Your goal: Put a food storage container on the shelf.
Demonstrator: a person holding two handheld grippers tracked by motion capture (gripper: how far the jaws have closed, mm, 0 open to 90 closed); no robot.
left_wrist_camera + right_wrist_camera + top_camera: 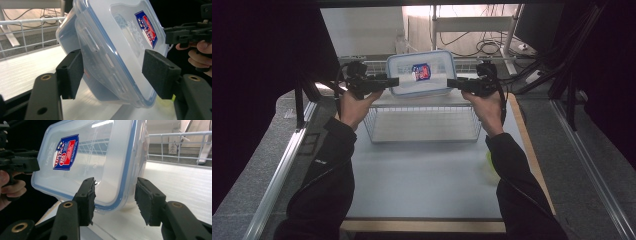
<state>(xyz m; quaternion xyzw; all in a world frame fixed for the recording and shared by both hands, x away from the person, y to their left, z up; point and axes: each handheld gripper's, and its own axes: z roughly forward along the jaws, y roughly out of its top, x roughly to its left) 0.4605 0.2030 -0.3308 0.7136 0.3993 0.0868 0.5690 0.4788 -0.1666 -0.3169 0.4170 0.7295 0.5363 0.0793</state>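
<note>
A clear plastic container (pixel 421 72) with a blue-rimmed lid and a red and blue label stands tilted on one edge on a white shelf (pixel 387 98), lid toward me. My left gripper (pixel 394 81) reaches its left end. In the left gripper view the container (pixel 112 50) sits between the jaws of the left gripper (pixel 116 72), and the right pad (pixel 160 72) looks just clear of the lid. My right gripper (pixel 451 82) holds the other end. In the right gripper view the right gripper (pixel 113 197) has its pads against the lid and base of the container (pixel 100 157).
A wire basket (pixel 424 125) sits under the white shelf, and a wire rail (pixel 30 32) runs behind it. A yellow-green object (pixel 488 162) lies by my right sleeve. A monitor (pixel 537 22) and cables stand at the back right. Grey table (pixel 422 180) stretches toward me.
</note>
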